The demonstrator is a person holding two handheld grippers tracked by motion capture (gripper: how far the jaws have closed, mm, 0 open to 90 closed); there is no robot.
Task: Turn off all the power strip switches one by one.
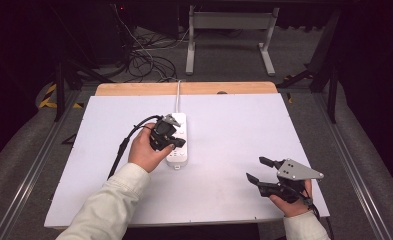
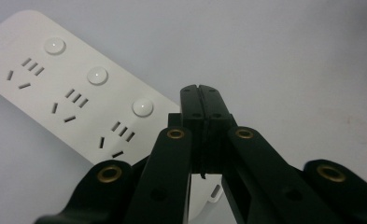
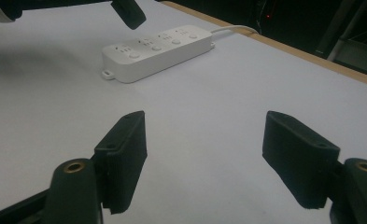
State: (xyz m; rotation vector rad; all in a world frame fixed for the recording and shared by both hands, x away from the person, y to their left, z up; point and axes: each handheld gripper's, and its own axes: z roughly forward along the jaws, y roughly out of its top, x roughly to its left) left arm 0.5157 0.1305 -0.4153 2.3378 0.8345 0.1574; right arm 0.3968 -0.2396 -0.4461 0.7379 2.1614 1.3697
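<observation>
A white power strip (image 1: 178,141) lies lengthways on the white table top (image 1: 234,125), its cord running off the far edge. Round buttons and sockets line its face (image 2: 74,88). My left gripper (image 1: 171,141) hovers over the strip's near end, jaws shut with nothing between them; its tips (image 2: 201,89) sit just past the nearest button (image 2: 143,107). My right gripper (image 1: 255,169) rests near the front right of the table, jaws wide open and empty (image 3: 204,149), pointing towards the strip (image 3: 158,51).
A wooden strip (image 1: 184,88) borders the table's far edge. Beyond it stand a white metal frame (image 1: 229,35) and loose cables (image 1: 144,60) on the floor. Bare table surface surrounds the right gripper.
</observation>
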